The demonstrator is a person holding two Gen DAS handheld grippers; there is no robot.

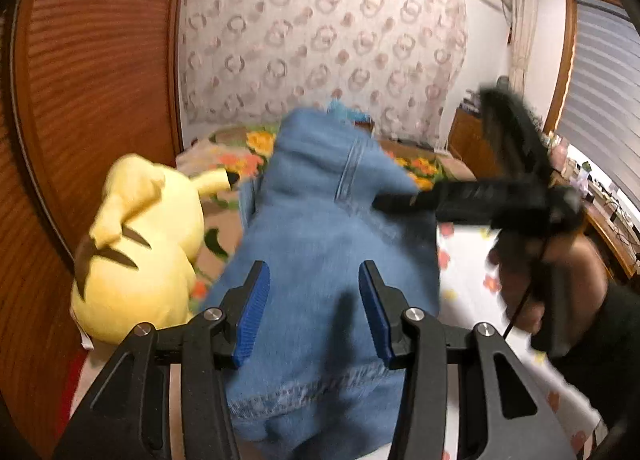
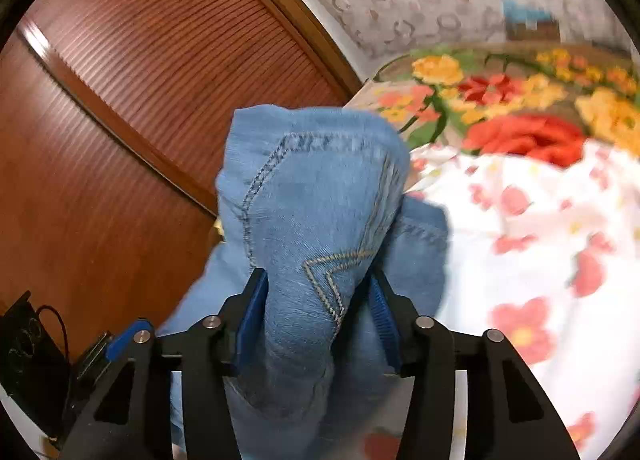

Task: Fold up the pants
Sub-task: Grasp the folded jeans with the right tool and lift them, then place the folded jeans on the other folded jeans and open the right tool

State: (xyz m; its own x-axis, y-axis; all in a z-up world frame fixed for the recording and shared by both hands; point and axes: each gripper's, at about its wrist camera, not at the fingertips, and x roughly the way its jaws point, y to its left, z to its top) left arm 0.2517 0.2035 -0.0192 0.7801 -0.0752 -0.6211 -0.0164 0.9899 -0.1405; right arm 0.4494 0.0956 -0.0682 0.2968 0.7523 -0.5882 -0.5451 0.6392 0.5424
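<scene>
The blue denim pants [image 1: 320, 228] hang bunched in the air over a bed. My left gripper [image 1: 312, 292] has its blue pads apart, with a hemmed end of the denim lying between and under the jaws; no clear pinch shows. My right gripper [image 2: 318, 292] is shut on a thick fold of the pants [image 2: 312, 200] with the stitched pocket facing the camera. In the left wrist view the right gripper [image 1: 396, 202] reaches in from the right, its tip against the denim, and is blurred.
A yellow plush toy [image 1: 140, 244] lies at the left beside the pants. A wooden slatted wardrobe [image 2: 120, 100] stands close on the left. The bed has a white flowered sheet [image 2: 520, 240] and a bright floral blanket [image 2: 500, 108]. A desk [image 1: 608, 220] stands at the right.
</scene>
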